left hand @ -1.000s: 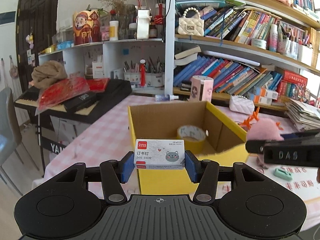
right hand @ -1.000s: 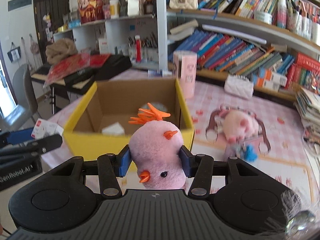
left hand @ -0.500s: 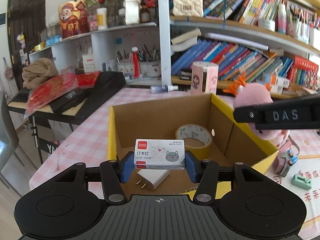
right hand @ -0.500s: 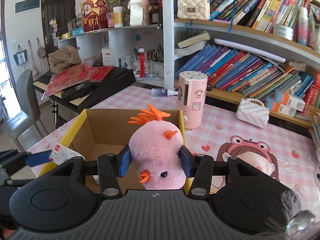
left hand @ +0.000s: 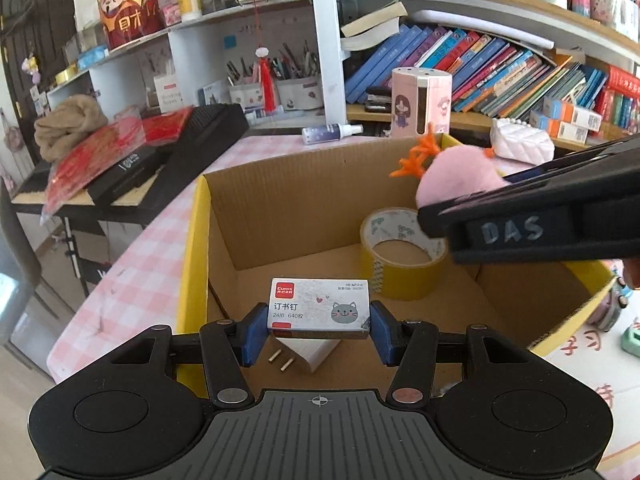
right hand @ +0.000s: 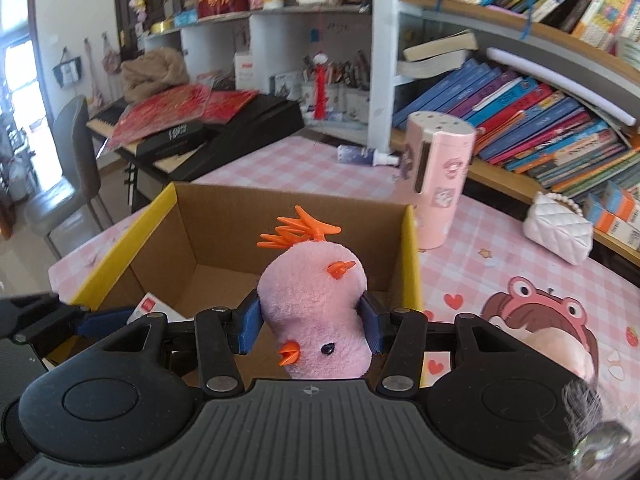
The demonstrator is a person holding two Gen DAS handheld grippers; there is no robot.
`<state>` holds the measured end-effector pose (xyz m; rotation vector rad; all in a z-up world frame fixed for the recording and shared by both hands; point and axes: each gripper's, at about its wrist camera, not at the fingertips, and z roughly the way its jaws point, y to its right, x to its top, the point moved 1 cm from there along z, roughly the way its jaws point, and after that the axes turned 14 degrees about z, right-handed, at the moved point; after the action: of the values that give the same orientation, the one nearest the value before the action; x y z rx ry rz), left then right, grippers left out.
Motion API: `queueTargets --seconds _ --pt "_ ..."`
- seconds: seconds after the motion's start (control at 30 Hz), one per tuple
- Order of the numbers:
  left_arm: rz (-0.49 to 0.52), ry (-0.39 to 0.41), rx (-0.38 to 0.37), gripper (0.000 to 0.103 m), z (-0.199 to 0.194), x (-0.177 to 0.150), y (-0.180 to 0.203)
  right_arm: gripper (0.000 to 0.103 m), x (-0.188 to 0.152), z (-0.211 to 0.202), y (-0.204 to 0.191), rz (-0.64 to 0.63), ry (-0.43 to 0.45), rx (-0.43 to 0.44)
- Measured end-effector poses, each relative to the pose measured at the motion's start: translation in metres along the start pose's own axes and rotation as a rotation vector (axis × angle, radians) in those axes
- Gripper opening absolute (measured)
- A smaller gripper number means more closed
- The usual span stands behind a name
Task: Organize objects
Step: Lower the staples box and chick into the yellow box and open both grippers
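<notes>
My left gripper point(left hand: 318, 330) is shut on a white staple box point(left hand: 319, 307) with a cat face, held over the open cardboard box point(left hand: 200, 248) with yellow outer walls. Inside the box lie a roll of yellow tape point(left hand: 396, 252) and a white plug adapter point(left hand: 308, 354). My right gripper point(right hand: 310, 330) is shut on a pink plush chick point(right hand: 314, 304) with orange crest, held above the same cardboard box point(right hand: 410, 256) near its right wall. The right gripper and chick point(left hand: 452, 176) also show at the right of the left wrist view.
A pink cylinder holder point(right hand: 438, 184), a small spray bottle point(right hand: 364, 156) and a white quilted purse point(right hand: 558, 228) stand on the pink checked table point(right hand: 280, 160) behind the box. A frog plush point(right hand: 552, 320) lies at right. Bookshelves fill the back; a keyboard point(right hand: 224, 128) sits left.
Both grippers have moved forward and over the cardboard box, each keeping its object. The box interior now lies directly below the staple box and the chick.
</notes>
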<state>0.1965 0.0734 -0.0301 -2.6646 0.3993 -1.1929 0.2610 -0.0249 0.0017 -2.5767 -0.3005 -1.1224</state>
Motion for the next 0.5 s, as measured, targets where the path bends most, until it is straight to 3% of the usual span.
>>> queueTargets --seconds 0.4,0.5 --pt "0.037 -0.009 0.017 0.053 0.007 0.003 0.001 0.048 -0.001 0.041 -0.015 -0.086 -0.123 0.033" --pt "0.034 -0.003 0.012 0.059 0.007 0.002 0.000 0.048 -0.002 0.049 -0.018 -0.101 -0.152 0.038"
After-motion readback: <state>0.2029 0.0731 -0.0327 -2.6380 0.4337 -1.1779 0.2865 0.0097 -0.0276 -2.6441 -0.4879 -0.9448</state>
